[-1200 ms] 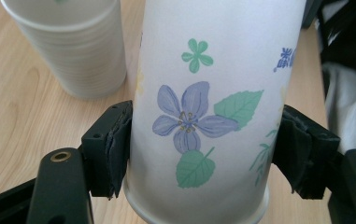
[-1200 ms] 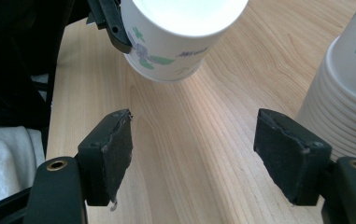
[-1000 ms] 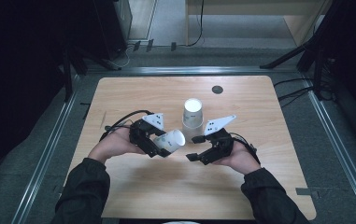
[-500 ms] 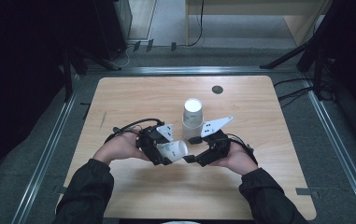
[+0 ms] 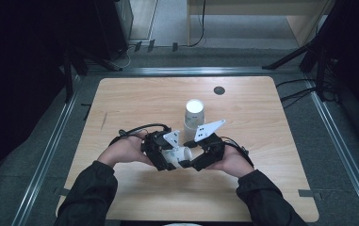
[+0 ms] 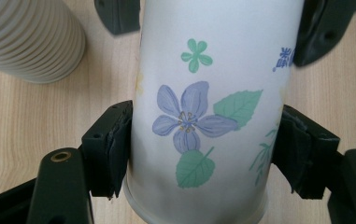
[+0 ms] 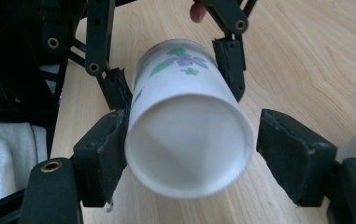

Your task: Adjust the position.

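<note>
A white paper cup (image 5: 179,154) printed with purple flowers and green leaves lies level above the wooden table (image 5: 134,103). My left gripper (image 5: 171,157) is shut on it, its pads pressed on both sides of the cup (image 6: 199,107) near the rim. My right gripper (image 5: 190,161) faces it from the right, and its jaws have just been opening. The cup's closed bottom end (image 7: 187,140) sits between them. The pad on the right of that view (image 7: 292,144) stands clear of the cup; the other (image 7: 105,149) is at its wall.
An upright white ribbed cup stack (image 5: 194,115) stands just behind the two grippers and shows at the corner of the left gripper view (image 6: 31,37). A dark round hole (image 5: 219,90) marks the far side of the table. Metal rails run along both sides.
The left hand has carried the cup rightward and slightly down towards the right gripper, so the cup's end now lies between the right jaws. The right hand has stayed in place.
</note>
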